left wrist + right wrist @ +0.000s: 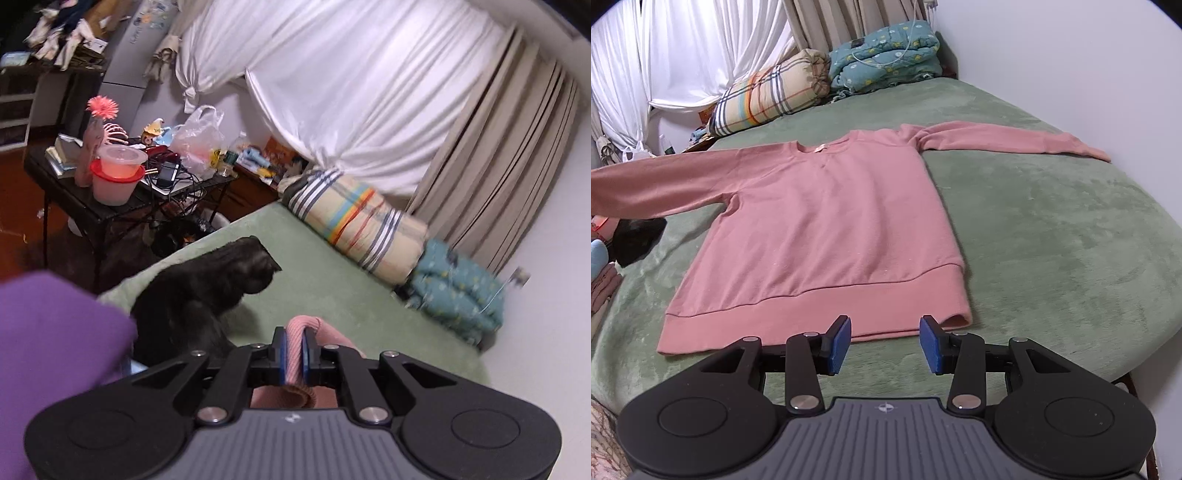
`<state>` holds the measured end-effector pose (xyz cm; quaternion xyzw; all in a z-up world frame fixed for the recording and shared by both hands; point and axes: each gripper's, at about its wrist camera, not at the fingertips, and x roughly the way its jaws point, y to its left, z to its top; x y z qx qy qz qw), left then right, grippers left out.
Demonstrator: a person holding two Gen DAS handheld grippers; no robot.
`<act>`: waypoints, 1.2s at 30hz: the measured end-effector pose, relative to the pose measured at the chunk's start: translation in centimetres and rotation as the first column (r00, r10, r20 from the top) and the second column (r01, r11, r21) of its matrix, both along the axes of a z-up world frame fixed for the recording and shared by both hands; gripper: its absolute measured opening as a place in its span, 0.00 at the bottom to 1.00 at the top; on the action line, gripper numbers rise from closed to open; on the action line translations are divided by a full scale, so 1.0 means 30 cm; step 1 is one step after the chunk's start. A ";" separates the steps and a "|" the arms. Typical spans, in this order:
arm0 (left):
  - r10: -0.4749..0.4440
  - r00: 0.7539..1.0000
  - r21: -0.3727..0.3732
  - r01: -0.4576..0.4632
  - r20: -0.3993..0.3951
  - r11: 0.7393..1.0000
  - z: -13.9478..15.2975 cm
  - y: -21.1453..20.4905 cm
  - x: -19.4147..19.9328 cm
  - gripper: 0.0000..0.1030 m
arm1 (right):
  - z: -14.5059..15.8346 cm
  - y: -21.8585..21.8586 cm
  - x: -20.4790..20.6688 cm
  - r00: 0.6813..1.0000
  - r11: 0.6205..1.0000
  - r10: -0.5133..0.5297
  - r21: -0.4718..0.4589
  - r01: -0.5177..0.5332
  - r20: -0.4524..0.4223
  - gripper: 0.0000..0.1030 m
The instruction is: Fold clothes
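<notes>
A pink long-sleeved sweatshirt [820, 221] lies flat, front up, on the green bed cover [1052, 240]. One sleeve [997, 140] stretches out toward the wall on the right. The other sleeve [646, 184] rises off the bed toward the left edge of the right wrist view. My left gripper [294, 354] is shut on that sleeve's ribbed cuff [297, 328], held up above the bed. My right gripper [885, 341] stands open just in front of the hem band [812, 314], with nothing between its blue pads.
A black furry heap [207, 291] sits on the bed's left edge, with purple cloth [55, 350] beside it. A rolled plaid quilt [768, 96] and a teal quilt [886, 51] lie at the head. A cluttered side table [114, 206] stands beyond. Folded clothes [602, 280] are stacked at the left.
</notes>
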<state>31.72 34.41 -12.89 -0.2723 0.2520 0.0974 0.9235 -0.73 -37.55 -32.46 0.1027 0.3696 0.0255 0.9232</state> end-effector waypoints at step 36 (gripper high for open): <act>-0.577 0.769 -0.473 0.414 -0.275 0.778 -0.837 -0.817 -0.277 0.50 | -0.244 -0.448 0.209 0.966 0.767 -0.149 0.592 0.247 -0.210 0.42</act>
